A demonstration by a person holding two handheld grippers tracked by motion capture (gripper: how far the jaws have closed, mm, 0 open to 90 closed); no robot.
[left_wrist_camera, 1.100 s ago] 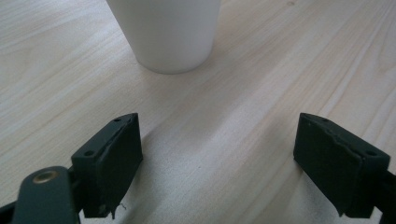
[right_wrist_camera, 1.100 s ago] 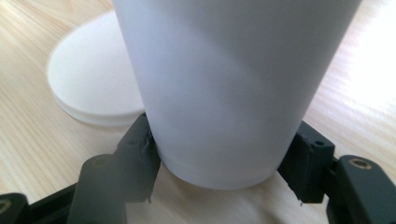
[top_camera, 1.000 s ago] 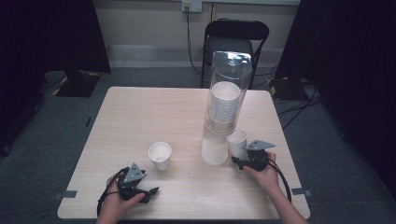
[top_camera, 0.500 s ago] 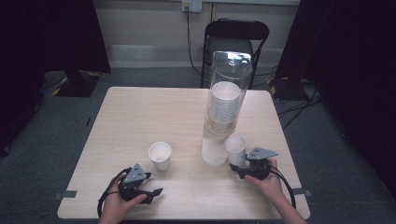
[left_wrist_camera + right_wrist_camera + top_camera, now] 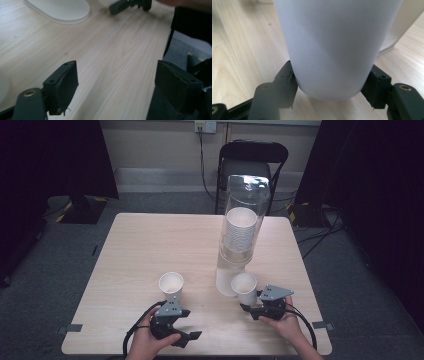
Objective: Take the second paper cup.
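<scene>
High view: the right tool [image 5: 248, 306] grips a paper cup [image 5: 244, 287] at its 12 o'clock, beside the dispenser [image 5: 240, 240] on the bench [image 5: 150, 245].

Left gripper view: the left tool [image 5: 115, 85], jaws just opening, holds nothing.

Right gripper view: the cup's base sits upright, clamped.

The far and left parts of the worktop [image 5: 150, 240] lay bare and open to a hand. Right of centre the tall clear cup dispenser [image 5: 240, 235] blocked the way. Two paper cups stood near it: one [image 5: 171, 285] just beyond the left gripper [image 5: 192, 336], the other [image 5: 244, 287] touching the dispenser's base, narrowing the gap between them.
</scene>
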